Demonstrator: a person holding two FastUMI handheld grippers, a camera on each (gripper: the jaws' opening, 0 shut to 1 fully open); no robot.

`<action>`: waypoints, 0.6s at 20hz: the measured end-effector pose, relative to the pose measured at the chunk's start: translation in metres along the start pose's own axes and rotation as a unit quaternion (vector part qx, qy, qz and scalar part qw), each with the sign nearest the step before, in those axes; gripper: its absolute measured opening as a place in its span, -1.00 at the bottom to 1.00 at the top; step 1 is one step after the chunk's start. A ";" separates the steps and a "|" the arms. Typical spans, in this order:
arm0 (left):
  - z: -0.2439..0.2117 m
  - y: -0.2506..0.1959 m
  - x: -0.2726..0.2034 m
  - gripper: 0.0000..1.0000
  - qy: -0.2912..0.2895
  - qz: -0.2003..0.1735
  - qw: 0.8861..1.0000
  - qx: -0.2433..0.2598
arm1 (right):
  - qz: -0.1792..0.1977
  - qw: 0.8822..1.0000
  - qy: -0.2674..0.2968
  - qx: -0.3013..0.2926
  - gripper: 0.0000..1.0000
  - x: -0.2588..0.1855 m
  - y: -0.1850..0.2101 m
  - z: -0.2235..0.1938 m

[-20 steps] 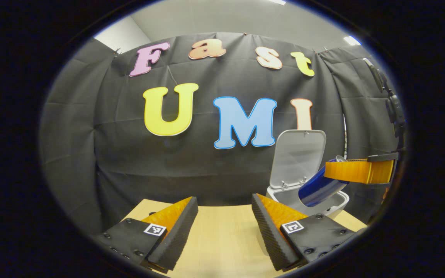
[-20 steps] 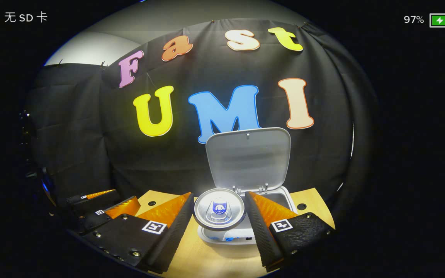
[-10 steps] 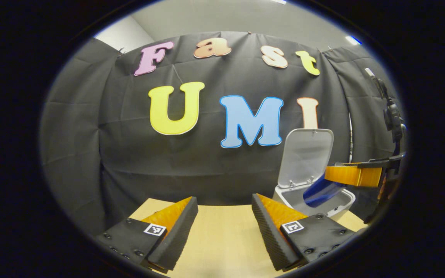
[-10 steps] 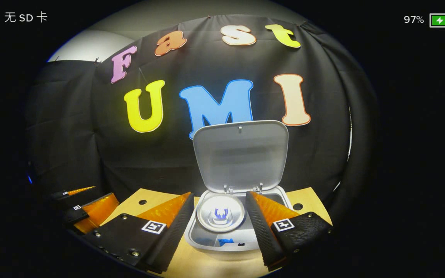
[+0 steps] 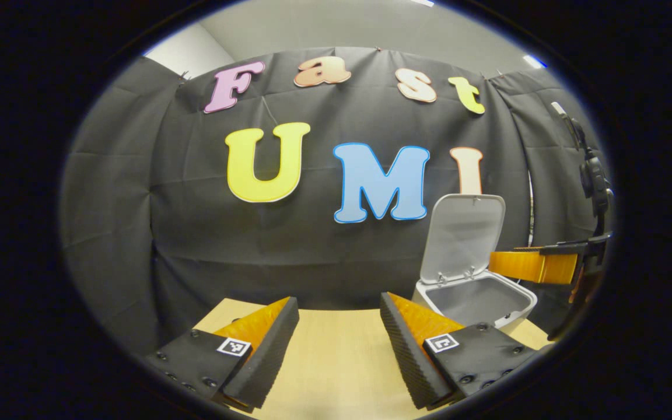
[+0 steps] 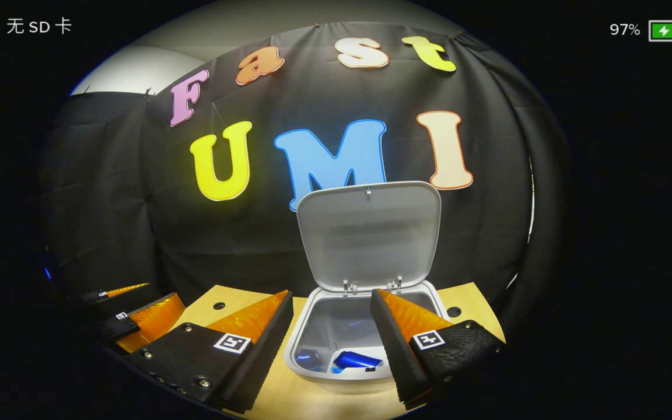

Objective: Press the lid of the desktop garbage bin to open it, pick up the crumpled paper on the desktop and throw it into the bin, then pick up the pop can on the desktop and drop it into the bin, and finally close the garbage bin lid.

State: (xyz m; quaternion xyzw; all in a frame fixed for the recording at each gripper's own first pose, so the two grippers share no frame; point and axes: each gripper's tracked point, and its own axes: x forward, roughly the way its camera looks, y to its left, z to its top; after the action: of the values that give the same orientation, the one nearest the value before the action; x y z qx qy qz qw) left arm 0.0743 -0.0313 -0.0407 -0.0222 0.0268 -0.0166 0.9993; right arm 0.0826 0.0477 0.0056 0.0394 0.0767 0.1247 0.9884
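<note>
One pop can (image 6: 356, 360) lies on its side at the bottom of the single desktop garbage bin (image 6: 365, 373), seen from above in the right gripper view; whether crumpled paper lies beside it cannot be told. The bin's lid (image 6: 368, 233) stands upright on two hinges. The right gripper (image 6: 330, 344) hangs just above the bin's mouth, jaws wide apart and holding nothing. In the left gripper view the bin (image 5: 476, 300) sits at the far right of the wooden surface (image 5: 336, 356), its inside hidden by the wall, and one finger of the right gripper (image 5: 531, 265) reaches over it. The left gripper (image 5: 339, 350) hovers over bare wood, jaws wide apart, empty
</note>
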 end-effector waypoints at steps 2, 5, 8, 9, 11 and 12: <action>0.000 0.002 -0.002 0.90 0.000 0.002 1.000 0.001 | -0.001 1.000 -0.004 0.000 0.71 -0.001 0.000 0.004; 0.001 0.001 -0.005 0.90 0.000 0.002 1.000 -0.001 | -0.007 1.000 -0.017 -0.001 0.71 -0.003 -0.002 0.018; 0.000 0.001 -0.006 0.90 0.001 0.001 1.000 -0.004 | -0.018 0.999 -0.029 -0.004 0.72 -0.001 -0.006 0.032; 0.000 0.002 -0.006 0.90 0.002 0.003 1.000 -0.004 | -0.021 0.999 -0.034 -0.005 0.71 0.000 -0.006 0.038; 0.000 0.004 -0.008 0.90 0.003 0.005 1.000 -0.006 | -0.024 0.999 -0.045 -0.009 0.71 0.002 -0.005 0.052; 0.001 0.003 -0.008 0.90 0.003 0.005 1.000 -0.007 | -0.025 0.998 -0.051 -0.012 0.71 0.004 -0.005 0.059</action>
State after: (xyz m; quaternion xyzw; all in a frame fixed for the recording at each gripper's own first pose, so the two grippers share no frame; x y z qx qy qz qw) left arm 0.0666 -0.0278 -0.0391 -0.0294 0.0296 -0.0118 0.9991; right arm 0.0970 0.0409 0.0623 0.0322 0.0252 0.0988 0.9943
